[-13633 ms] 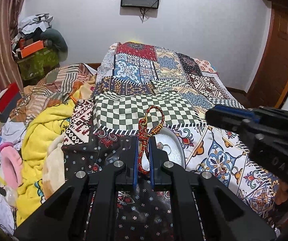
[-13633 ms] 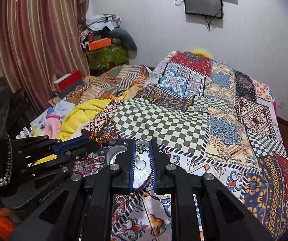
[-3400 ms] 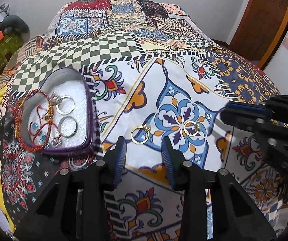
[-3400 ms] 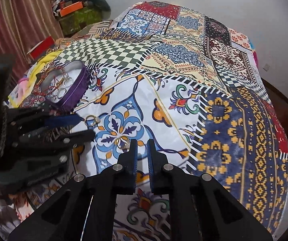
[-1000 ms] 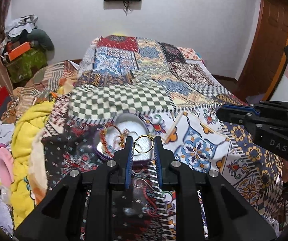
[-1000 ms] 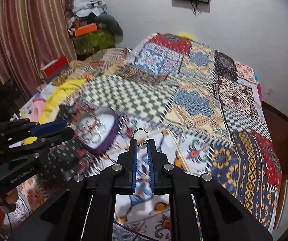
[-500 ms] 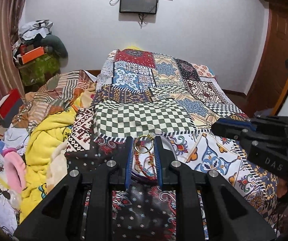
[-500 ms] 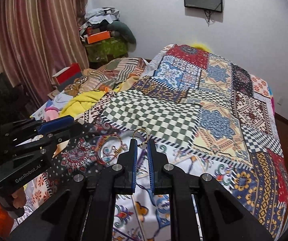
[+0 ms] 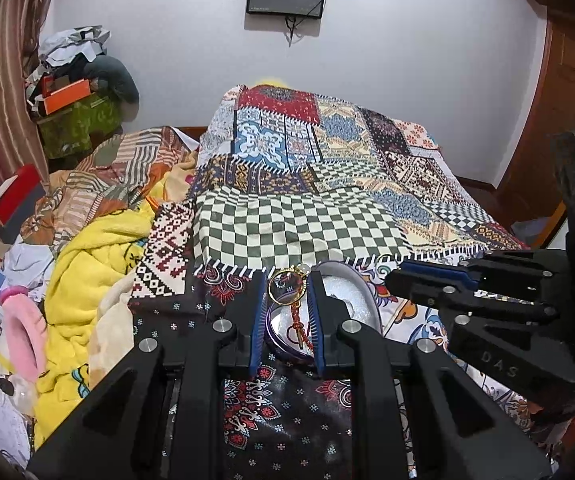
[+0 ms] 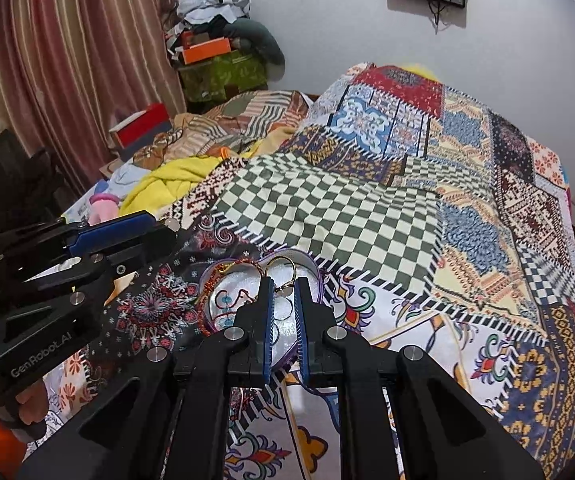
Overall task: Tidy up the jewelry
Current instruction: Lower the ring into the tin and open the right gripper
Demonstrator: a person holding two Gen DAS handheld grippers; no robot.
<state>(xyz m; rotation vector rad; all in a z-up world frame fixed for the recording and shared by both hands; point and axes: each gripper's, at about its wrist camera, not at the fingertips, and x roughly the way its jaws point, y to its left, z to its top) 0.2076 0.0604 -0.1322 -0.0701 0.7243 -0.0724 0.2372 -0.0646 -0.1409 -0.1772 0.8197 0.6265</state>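
A heart-shaped purple box [image 9: 347, 300] with a white lining lies on the patchwork bedspread, and a red beaded bracelet [image 9: 298, 322] rests inside it. My left gripper [image 9: 287, 280] is shut on a gold hoop earring [image 9: 283, 288] just above the box's near edge. In the right wrist view the same box [image 10: 243, 285] and bracelet [image 10: 223, 270] lie under my right gripper [image 10: 283, 280], which is shut on a second gold hoop earring [image 10: 281, 270]. Each gripper also shows in the other's view: the right gripper [image 9: 391, 278] beside the box, the left gripper [image 10: 169, 236] to the box's left.
The bedspread [image 9: 299, 224] runs back to the white wall. A yellow blanket [image 9: 87, 264], striped cloth and a pink item are heaped on the left. A red box [image 9: 11, 200] and stacked clutter [image 9: 75, 96] stand by the curtain. A wooden door [image 9: 567, 92] is on the right.
Both grippers have come in over the heart-shaped box, which now lies directly under their fingertips. Each still holds its gold hoop earring.
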